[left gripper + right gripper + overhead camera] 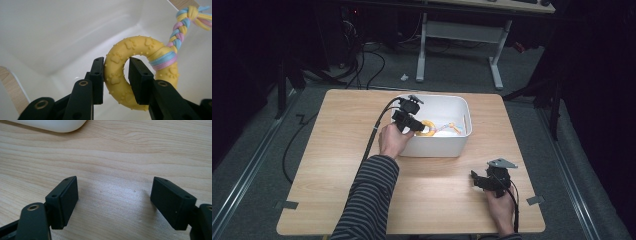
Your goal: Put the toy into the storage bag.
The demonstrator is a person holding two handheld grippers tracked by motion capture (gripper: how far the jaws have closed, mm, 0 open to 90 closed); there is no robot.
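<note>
Two jaws of my left gripper (116, 75) pinch the yellow ring toy (125, 77) inside the white bin (439, 147); its nubby curve could slip. My right gripper (113, 202) rests agape, empty.

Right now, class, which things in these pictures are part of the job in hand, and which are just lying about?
In the job:
- left claw, closed on the yellow ring toy
- braided rope tied to the ring
- white bin holding the toy

Lying about:
- right claw, open and empty over the wooden table
- white desk frame behind
- floor cables
</note>
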